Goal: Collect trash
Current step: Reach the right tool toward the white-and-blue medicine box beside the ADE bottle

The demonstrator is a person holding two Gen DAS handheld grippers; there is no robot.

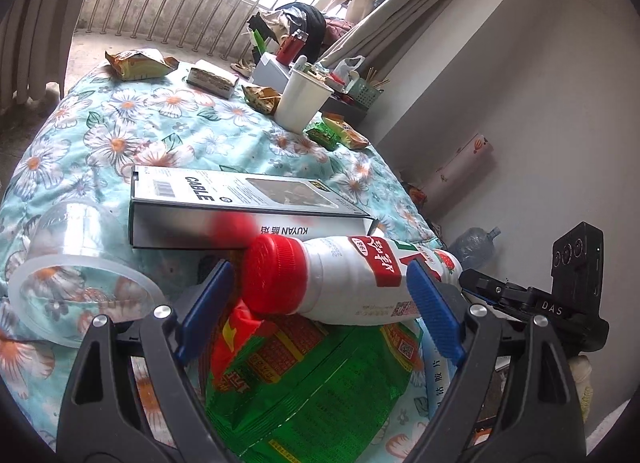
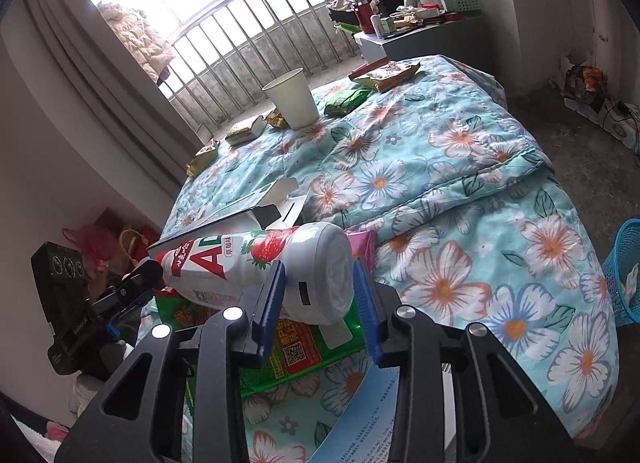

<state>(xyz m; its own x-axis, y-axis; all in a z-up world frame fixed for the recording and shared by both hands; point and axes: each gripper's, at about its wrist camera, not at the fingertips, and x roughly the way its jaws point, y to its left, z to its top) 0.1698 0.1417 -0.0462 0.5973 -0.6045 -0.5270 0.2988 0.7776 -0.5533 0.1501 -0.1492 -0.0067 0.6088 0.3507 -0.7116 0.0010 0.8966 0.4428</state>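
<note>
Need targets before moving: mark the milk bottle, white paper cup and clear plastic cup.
milk bottle (image 1: 352,283), left wrist view, white body.
white paper cup (image 2: 294,101), right wrist view, side wall.
clear plastic cup (image 1: 76,263), left wrist view, rim.
</note>
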